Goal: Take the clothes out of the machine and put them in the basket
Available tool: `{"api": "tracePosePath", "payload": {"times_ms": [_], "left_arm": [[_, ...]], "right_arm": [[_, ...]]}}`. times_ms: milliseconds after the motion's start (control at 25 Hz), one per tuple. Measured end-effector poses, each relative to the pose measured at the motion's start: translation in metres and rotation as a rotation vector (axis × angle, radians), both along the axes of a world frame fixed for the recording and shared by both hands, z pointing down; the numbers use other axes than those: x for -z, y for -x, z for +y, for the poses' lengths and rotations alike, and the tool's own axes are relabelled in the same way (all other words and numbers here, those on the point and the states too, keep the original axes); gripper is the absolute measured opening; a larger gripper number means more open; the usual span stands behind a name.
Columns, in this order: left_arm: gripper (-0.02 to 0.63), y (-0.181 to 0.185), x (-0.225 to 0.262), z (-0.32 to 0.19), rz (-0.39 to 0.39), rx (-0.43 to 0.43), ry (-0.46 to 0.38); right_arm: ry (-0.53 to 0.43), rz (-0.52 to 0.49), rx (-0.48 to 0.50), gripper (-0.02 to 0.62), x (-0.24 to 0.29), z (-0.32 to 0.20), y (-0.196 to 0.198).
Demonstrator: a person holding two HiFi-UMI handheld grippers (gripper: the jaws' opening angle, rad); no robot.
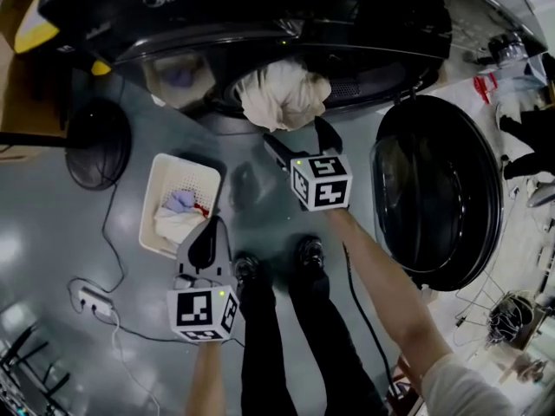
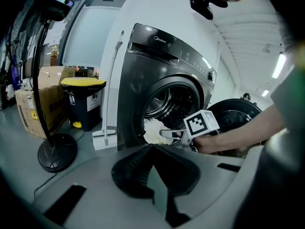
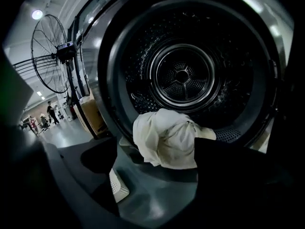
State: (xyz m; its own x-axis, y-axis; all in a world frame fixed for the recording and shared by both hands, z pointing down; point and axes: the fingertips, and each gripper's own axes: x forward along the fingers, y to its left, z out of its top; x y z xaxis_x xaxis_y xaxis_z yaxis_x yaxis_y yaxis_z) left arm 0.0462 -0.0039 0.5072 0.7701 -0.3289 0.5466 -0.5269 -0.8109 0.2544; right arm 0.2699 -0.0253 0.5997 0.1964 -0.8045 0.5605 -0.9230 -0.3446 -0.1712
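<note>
The left gripper (image 1: 205, 232) was held close in front of the person's legs, angled down over the grey floor, with the basket (image 1: 154, 199) just beside its tips. Its own view showed the black jaws brought together with nothing between them. The basket already held a lilac piece (image 1: 180, 200) and some white cloth.

The right forearm stretched further out, carrying the right gripper (image 1: 299, 139) up to the mouth of the washing machine (image 1: 217, 24). Its jaws stood wide apart. The white garment (image 1: 282, 94) was just ahead of them, bunched and draped over the lower lip of the opening; the pads did not press on it. The round door (image 1: 438, 193) was swung open to the person's right.

Only the right gripper view looked into the drum (image 3: 183, 75), showing its perforated wall and ribbed back plate behind the garment, and a tall fan (image 3: 50, 54) off to the left. Only the left gripper view showed the machine's front panel, a yellow-lidded bin (image 2: 83, 104) and a cardboard box (image 2: 35, 104) beside it. The basket's contents showed only from the head view.
</note>
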Motion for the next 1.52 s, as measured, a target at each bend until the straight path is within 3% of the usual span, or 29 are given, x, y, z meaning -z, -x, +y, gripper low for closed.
{"api": "tracePosePath", "payload": {"times_ms": [320,520,680,800,840,920,1160,1520], "left_arm": [[0.017,0.006,-0.005,-0.01,-0.006,0.02,0.007],[0.017,0.007,-0.009,-0.01,-0.009,0.014,0.01],[0.017,0.011,-0.011,-0.013,-0.011,0.016,0.009],[0.017,0.011,-0.01,-0.013,-0.01,0.017,0.011],[0.017,0.01,-0.009,-0.014,-0.009,0.017,0.01],[0.017,0.01,-0.008,-0.014,-0.008,0.017,0.007],[0.017,0.009,-0.006,-0.014,-0.007,0.019,0.005],[0.017,0.002,0.0,-0.003,-0.002,-0.004,0.001]], "right_arm": [[0.115,-0.007,0.018,0.499,-0.036,-0.044,-0.026],[0.234,-0.004,0.055,0.497,-0.065,-0.057,-0.036],[0.342,-0.074,0.066,0.495,-0.078,-0.06,-0.036],[0.373,-0.093,0.087,0.485,-0.079,-0.06,-0.033],[0.378,-0.093,0.095,0.46,-0.078,-0.059,-0.032],[0.393,-0.087,0.106,0.342,-0.077,-0.058,-0.03],[0.423,-0.068,0.117,0.143,-0.071,-0.048,-0.034],[0.388,-0.099,0.117,0.078,-0.054,-0.024,-0.028]]}}
